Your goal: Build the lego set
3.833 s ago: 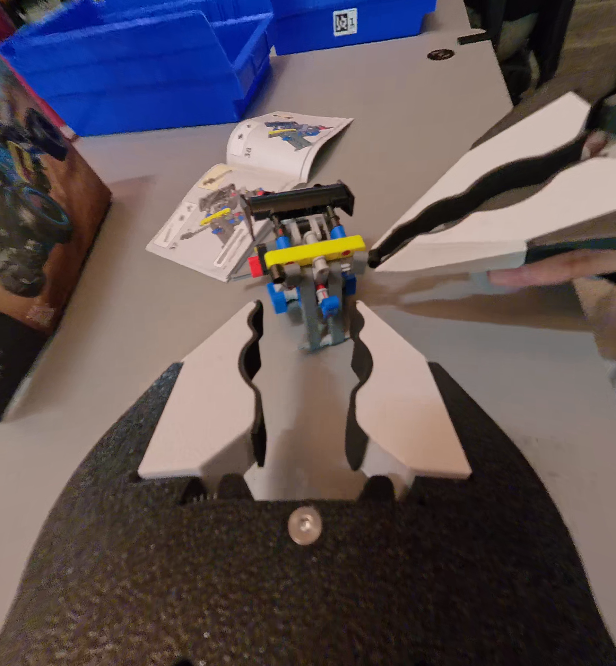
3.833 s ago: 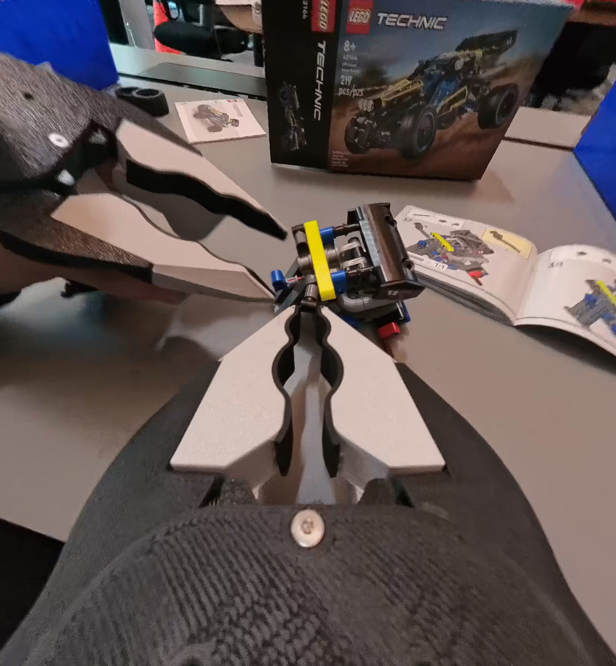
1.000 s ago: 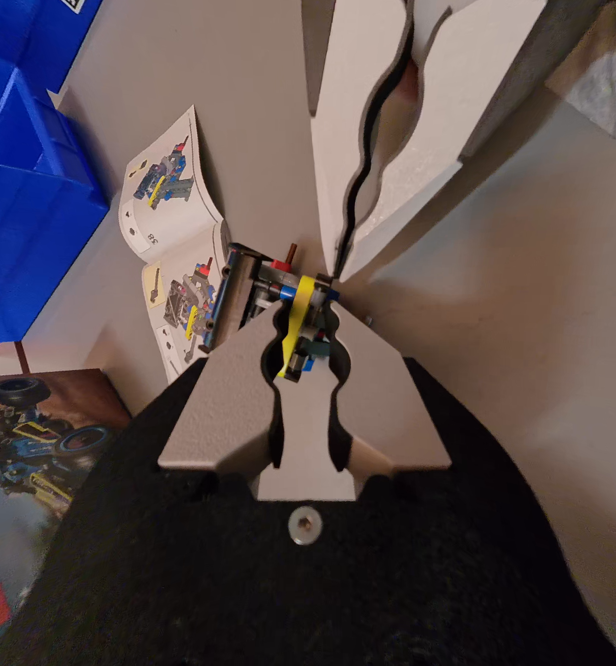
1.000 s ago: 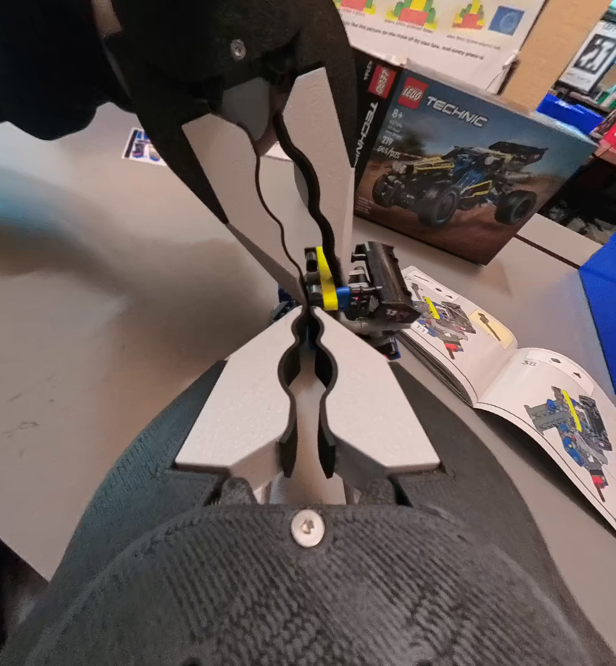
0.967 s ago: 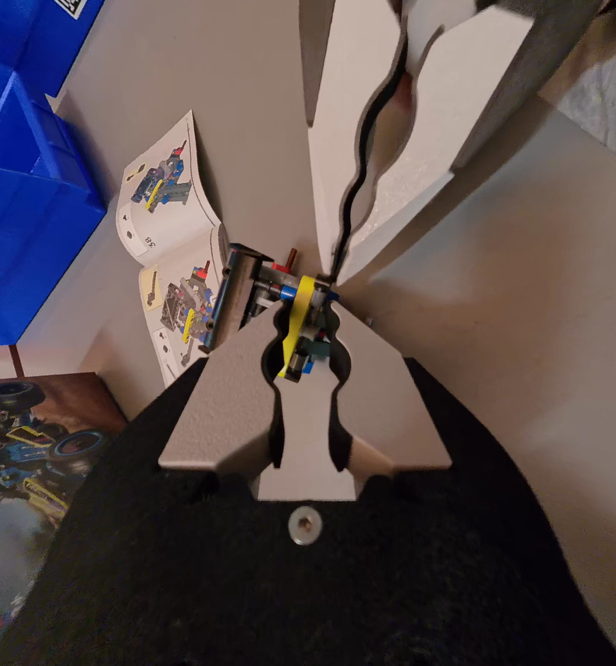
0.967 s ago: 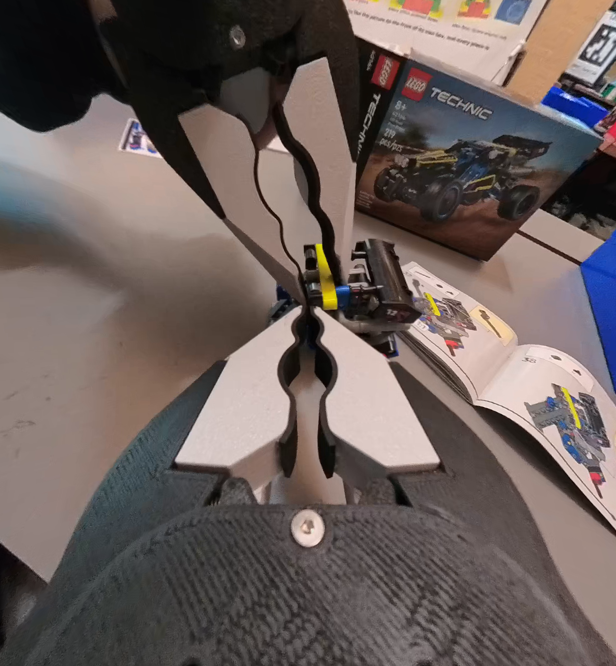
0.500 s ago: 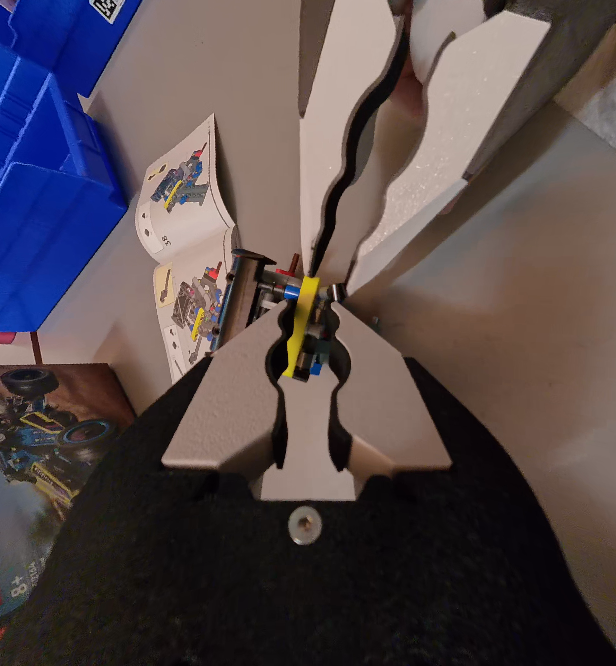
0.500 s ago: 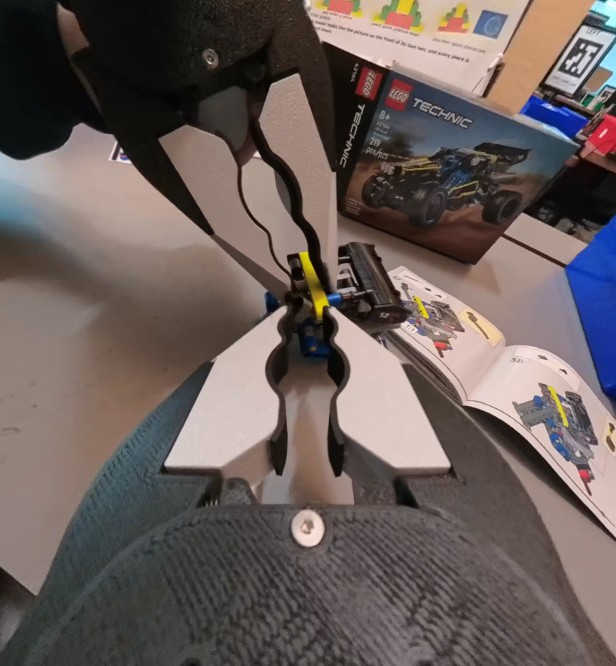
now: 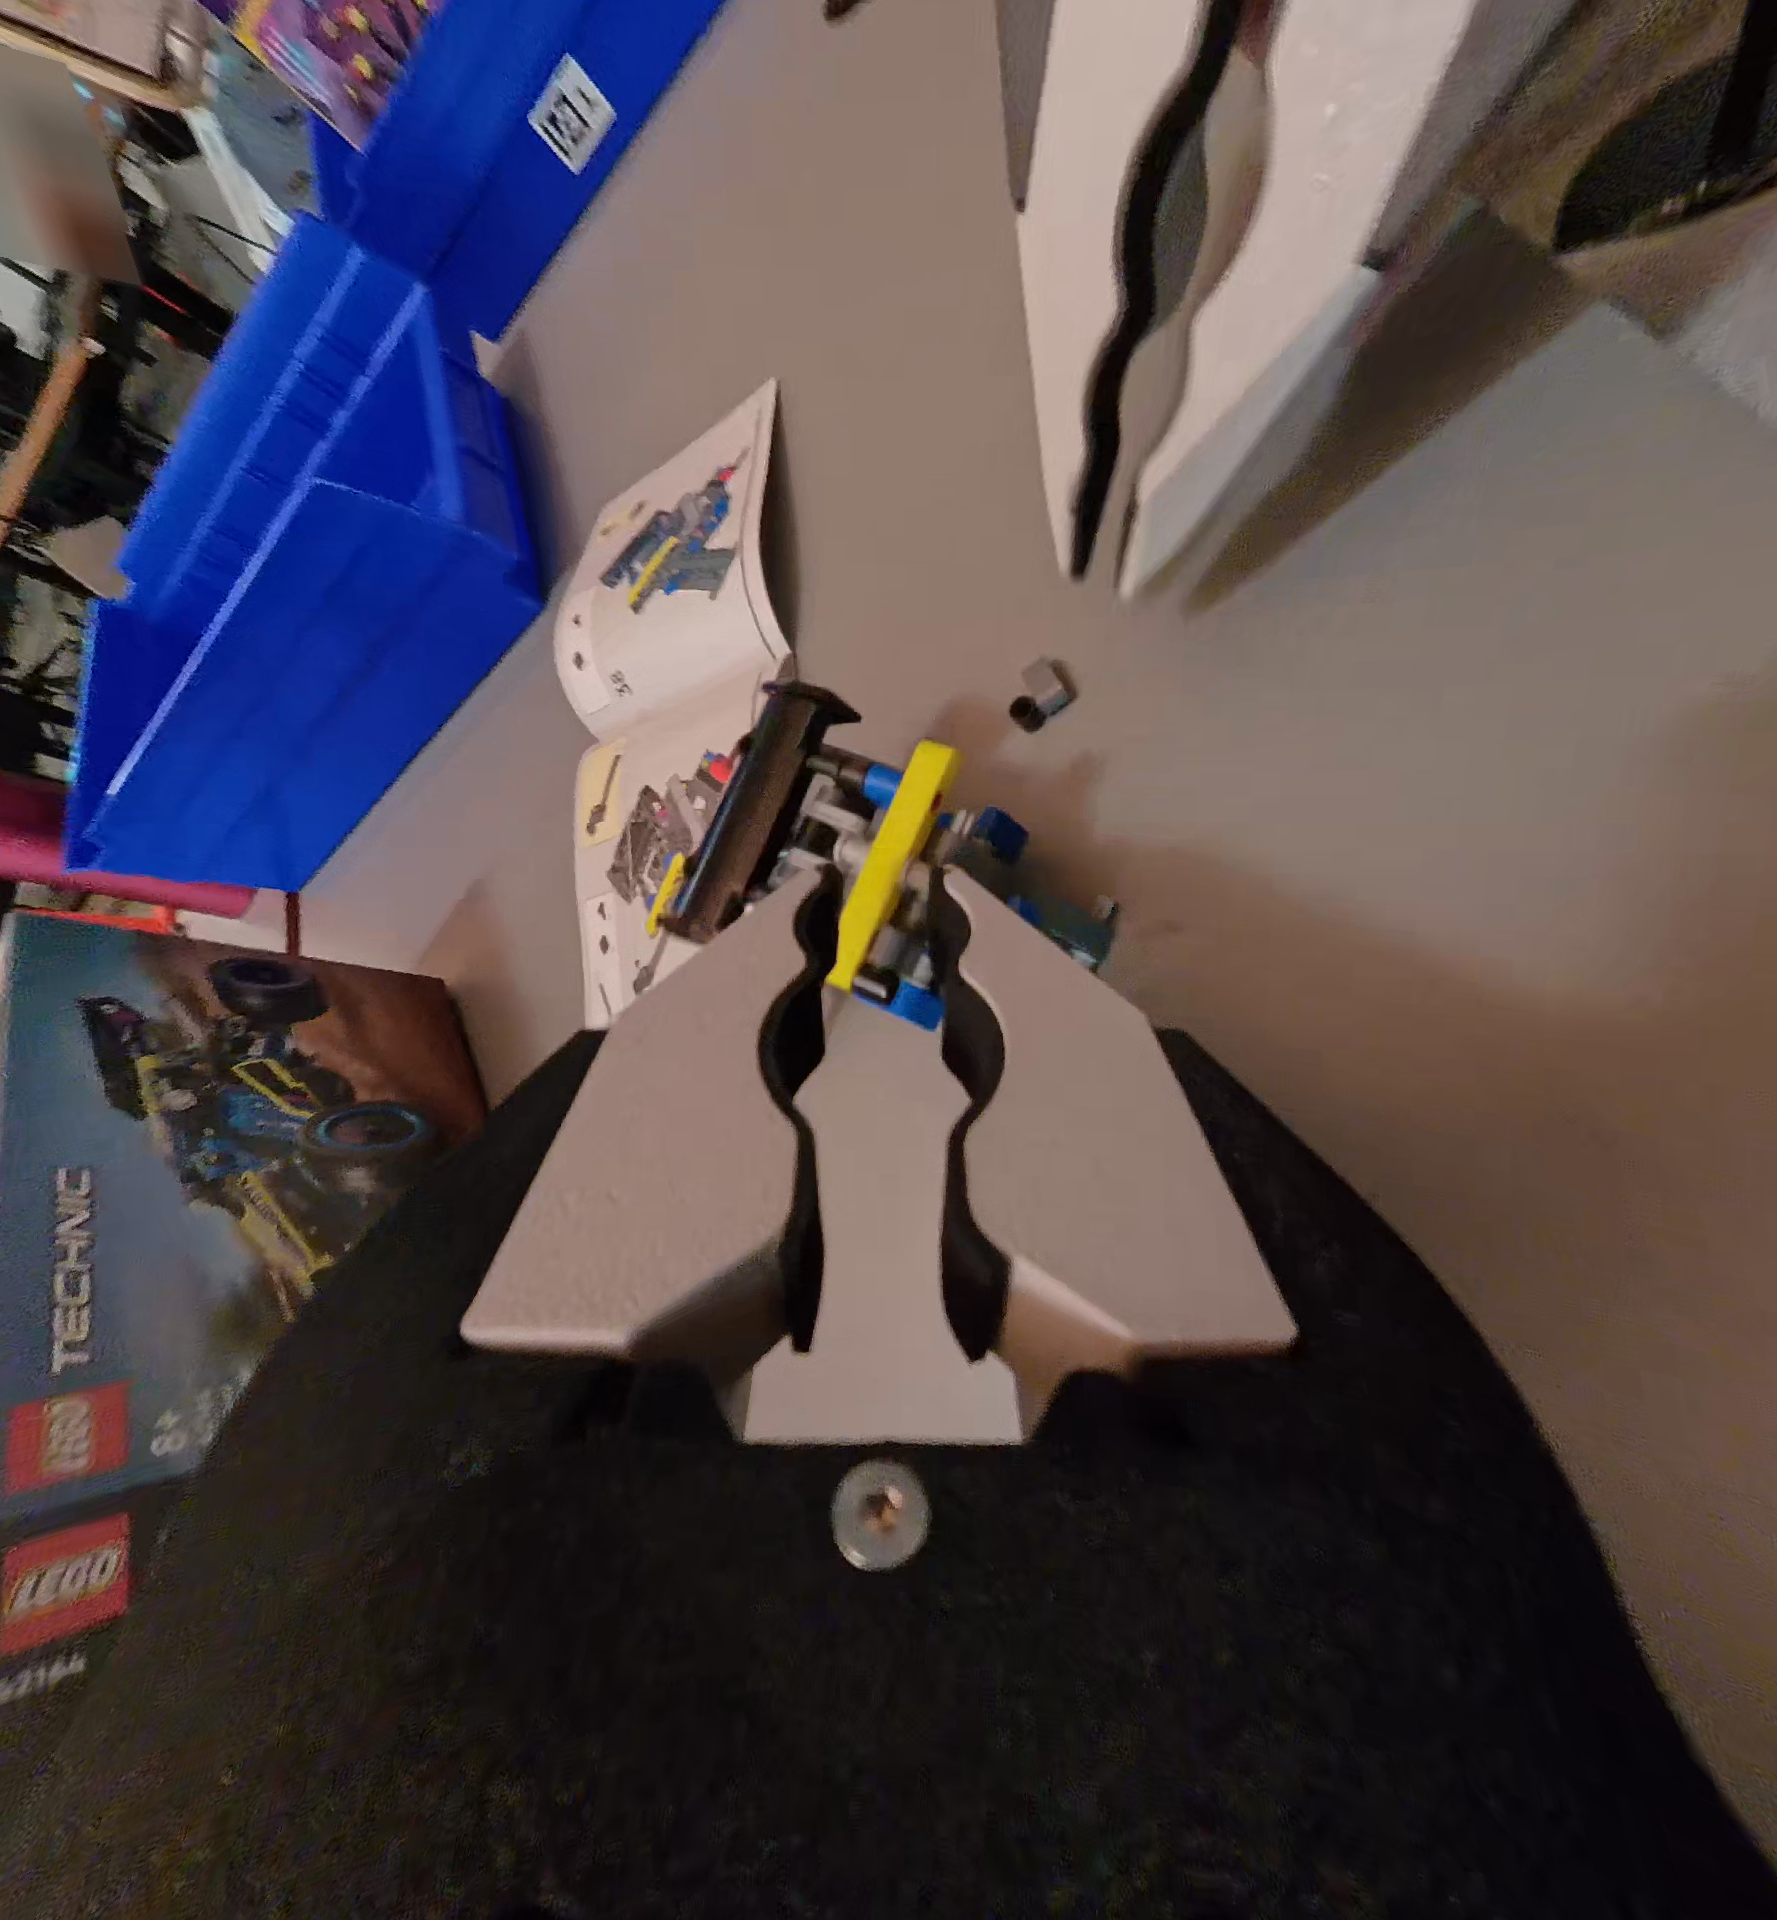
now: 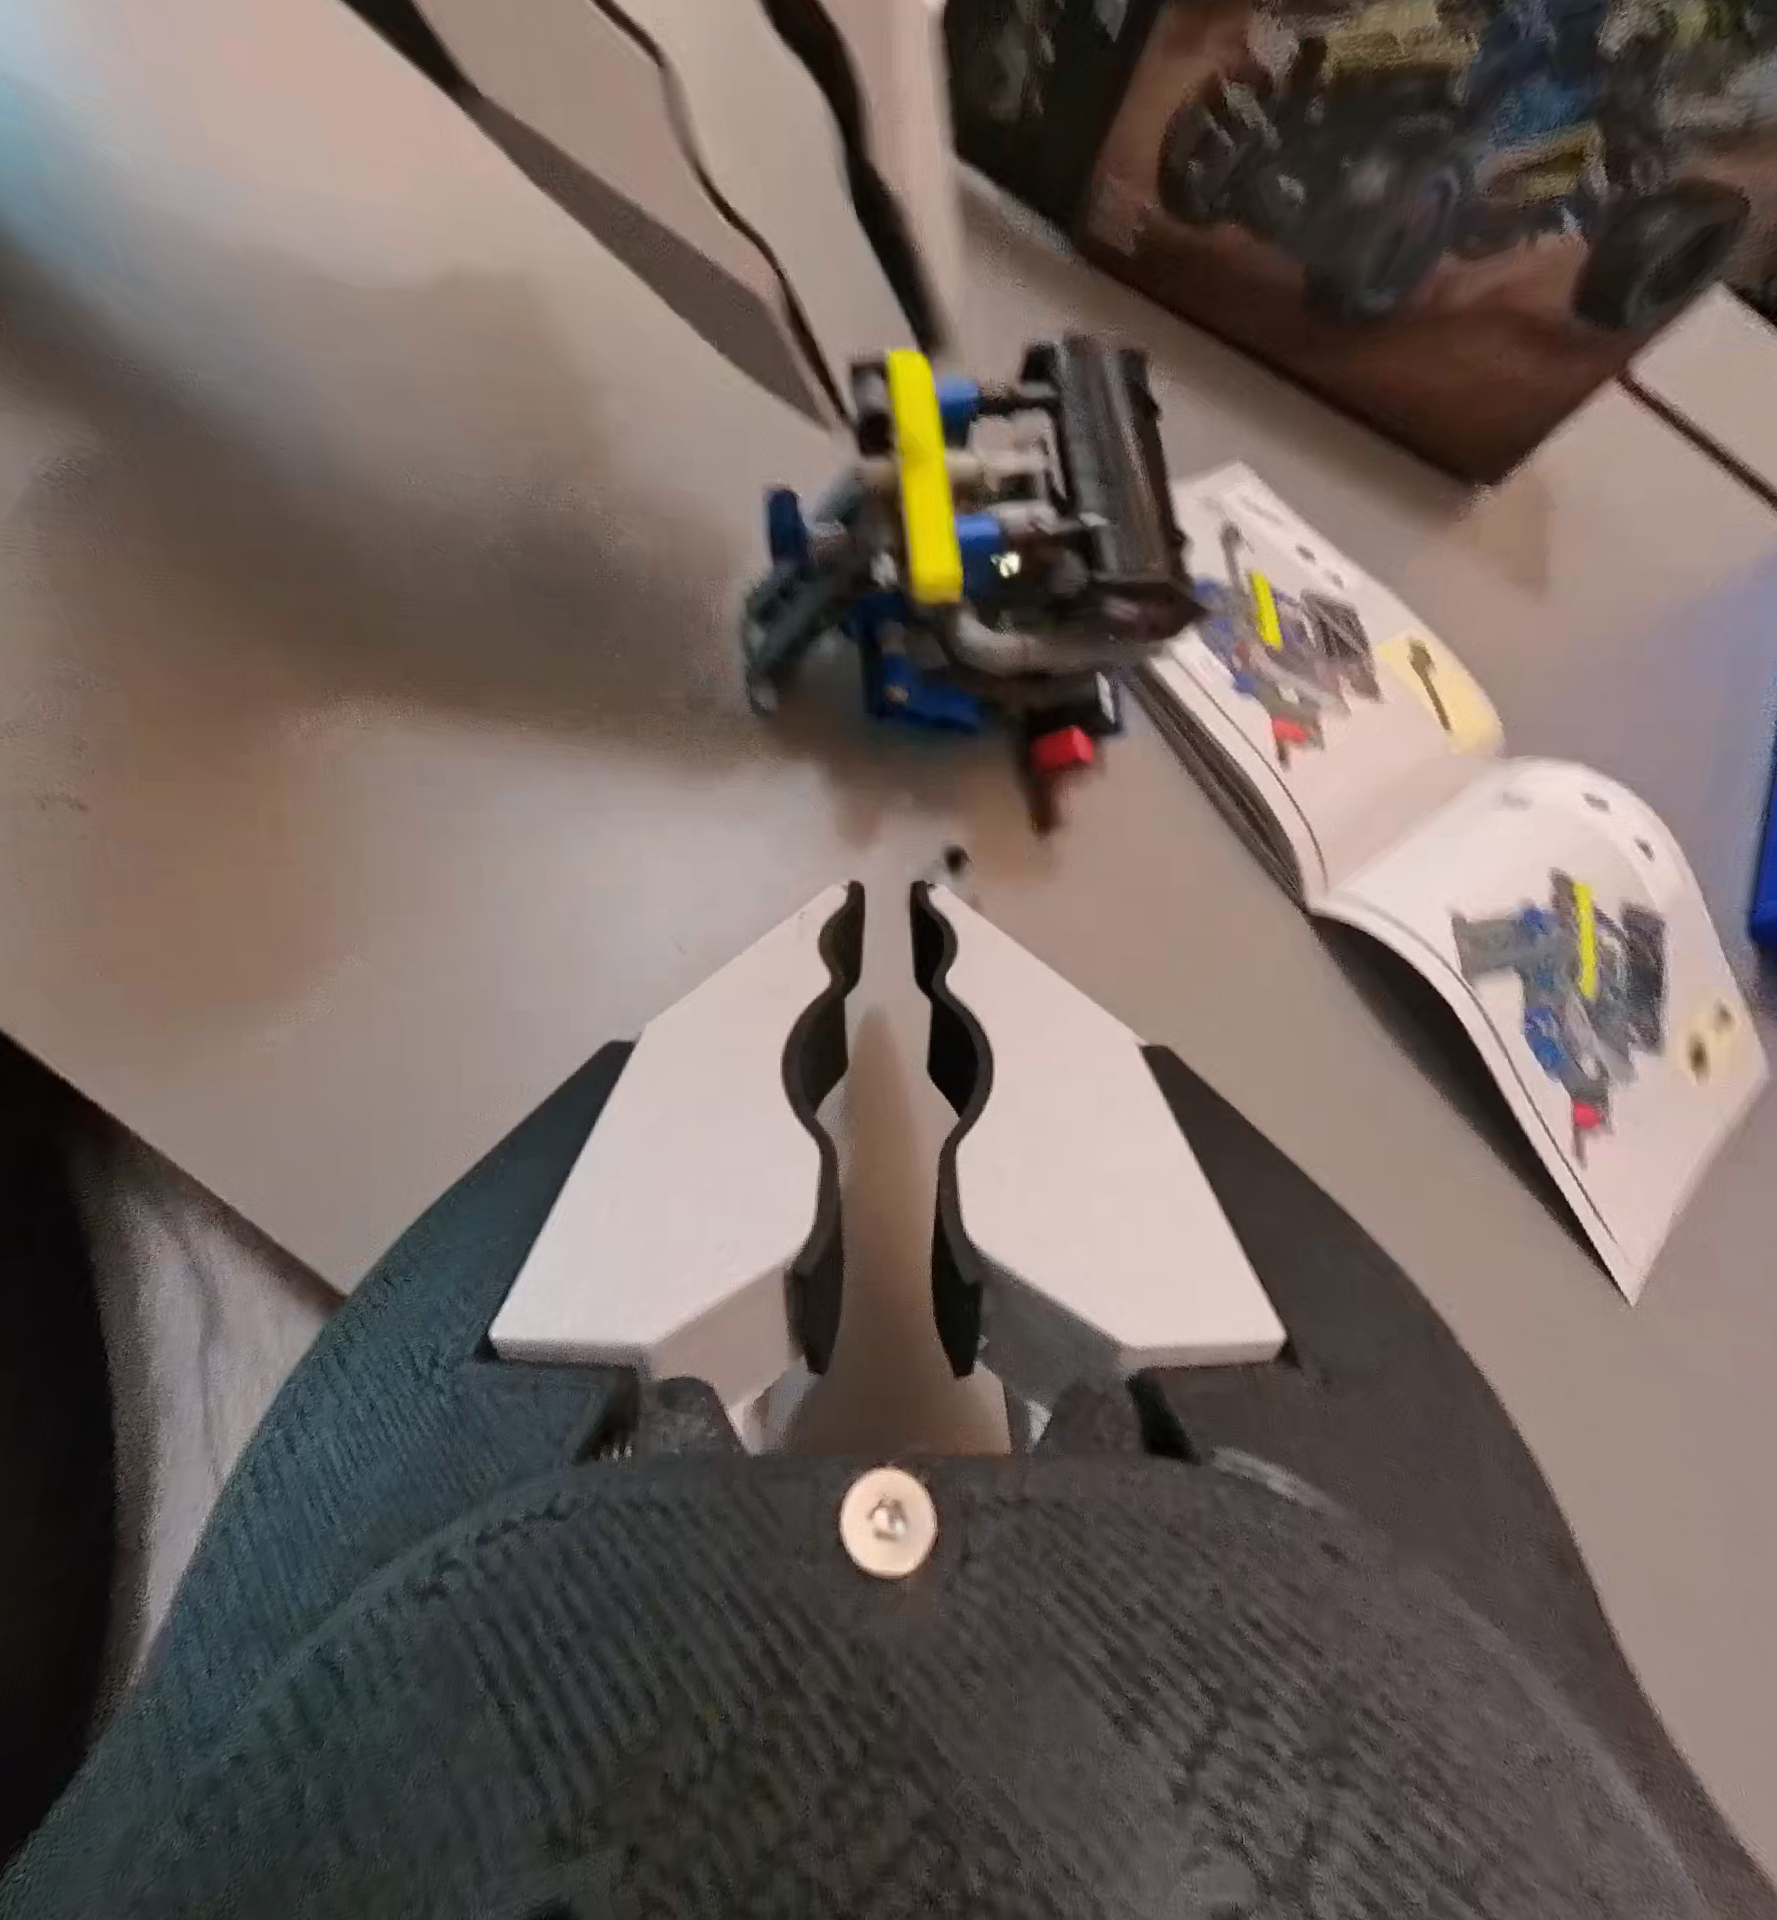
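Presently | left gripper clenched on brick model, yellow beam between pads | right gripper bare, slightly parted, model at 12 o'clock | small grey piece loose on table

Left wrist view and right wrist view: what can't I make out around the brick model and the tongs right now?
- Left tongs: their pad faces on the yellow-beamed brick model are hidden by the white fingers.
- Small grey loose piece: too small in the left wrist view; blurred in the right.
- Model's underside: hidden in both.
- Right tongs: open, nothing between them; blurred.
- Open instruction booklet: blurred.
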{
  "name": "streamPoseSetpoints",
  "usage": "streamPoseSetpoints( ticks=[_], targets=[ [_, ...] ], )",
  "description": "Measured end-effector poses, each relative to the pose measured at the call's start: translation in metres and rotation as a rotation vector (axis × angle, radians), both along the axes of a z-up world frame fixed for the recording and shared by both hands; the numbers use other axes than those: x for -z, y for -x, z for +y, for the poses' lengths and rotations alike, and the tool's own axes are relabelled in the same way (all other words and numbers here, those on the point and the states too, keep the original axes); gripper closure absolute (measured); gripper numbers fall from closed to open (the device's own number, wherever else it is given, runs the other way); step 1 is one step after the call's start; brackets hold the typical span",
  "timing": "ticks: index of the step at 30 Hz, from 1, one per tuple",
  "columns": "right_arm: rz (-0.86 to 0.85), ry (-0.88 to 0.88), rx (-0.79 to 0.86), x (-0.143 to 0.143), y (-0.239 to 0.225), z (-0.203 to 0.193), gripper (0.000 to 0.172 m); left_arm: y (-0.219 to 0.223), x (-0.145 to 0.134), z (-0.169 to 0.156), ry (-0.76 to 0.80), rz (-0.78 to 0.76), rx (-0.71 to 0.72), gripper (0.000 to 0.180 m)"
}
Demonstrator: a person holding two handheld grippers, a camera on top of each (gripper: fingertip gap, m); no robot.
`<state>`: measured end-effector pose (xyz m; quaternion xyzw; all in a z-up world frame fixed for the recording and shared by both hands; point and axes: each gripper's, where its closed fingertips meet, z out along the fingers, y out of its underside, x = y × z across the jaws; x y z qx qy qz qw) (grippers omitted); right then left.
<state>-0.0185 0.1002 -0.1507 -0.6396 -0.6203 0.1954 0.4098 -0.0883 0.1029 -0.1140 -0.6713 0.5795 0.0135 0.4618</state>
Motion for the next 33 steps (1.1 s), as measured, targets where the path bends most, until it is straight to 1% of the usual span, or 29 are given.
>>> streamPoseSetpoints(
  ticks=[2,3,4,6,7,9,10,11,13,14,16,19,23,26,28,30,33],
  targets=[
    [-0.01,-0.01,0.076,-0.002,-0.021,0.019,0.165,-0.001,-0.006,-0.011,-0.015,-0.054,0.006,0.167],
    [0.003,0.011,0.095,0.0,-0.026,0.026,0.164,-0.004,-0.006,-0.017,-0.001,-0.085,0.014,0.168],
    [0.022,0.068,0.103,0.002,-0.027,0.029,0.16,-0.007,-0.005,-0.025,0.024,-0.114,0.022,0.168],
    [0.062,0.166,0.086,0.008,-0.015,0.029,0.152,-0.016,0.006,-0.038,0.094,-0.152,0.039,0.168],
    [0.057,0.172,0.073,0.011,-0.009,0.03,0.149,-0.02,0.013,-0.044,0.124,-0.158,0.044,0.168],
    [-0.014,0.14,0.03,0.023,0.001,0.028,0.149,-0.025,0.025,-0.05,0.156,-0.151,0.039,0.168],
    [-0.053,0.118,0.026,0.03,0.004,0.031,0.15,-0.026,0.03,-0.051,0.165,-0.153,0.024,0.168],
    [-0.035,0.108,-0.002,0.028,0.011,0.029,0.158,-0.027,0.033,-0.052,0.179,-0.171,0.008,0.168],
    [-0.054,0.111,-0.078,0.031,0.016,0.021,0.169,-0.031,0.038,-0.055,0.218,-0.213,-0.005,0.168],
    [-0.063,0.109,-0.094,0.031,0.016,0.019,0.172,-0.031,0.039,-0.054,0.229,-0.233,-0.026,0.168],
    [-0.071,0.098,-0.098,0.031,0.015,0.019,0.172,-0.03,0.042,-0.051,0.254,-0.267,-0.078,0.168],
    [-0.092,0.069,-0.061,0.03,0.01,0.025,0.172,-0.031,0.044,-0.053,0.283,-0.304,-0.099,0.168],
    [-0.029,0.071,-0.048,0.022,0.019,0.032,0.145,-0.034,0.042,-0.053,0.269,-0.319,-0.103,0.168],
    [-0.038,0.04,-0.074,0.026,0.027,0.036,0.14,-0.033,0.046,-0.053,0.279,-0.307,-0.125,0.168],
    [-0.038,0.029,-0.087,0.027,0.032,0.038,0.142,-0.032,0.048,-0.055,0.278,-0.306,-0.14,0.168],
    [-0.048,0.067,-0.096,0.03,0.033,0.037,0.159,-0.031,0.048,-0.06,0.285,-0.315,-0.148,0.168],
    [-0.046,0.098,-0.097,0.03,0.032,0.037,0.159,-0.03,0.047,-0.065,0.277,-0.345,-0.172,0.168]
  ],
)
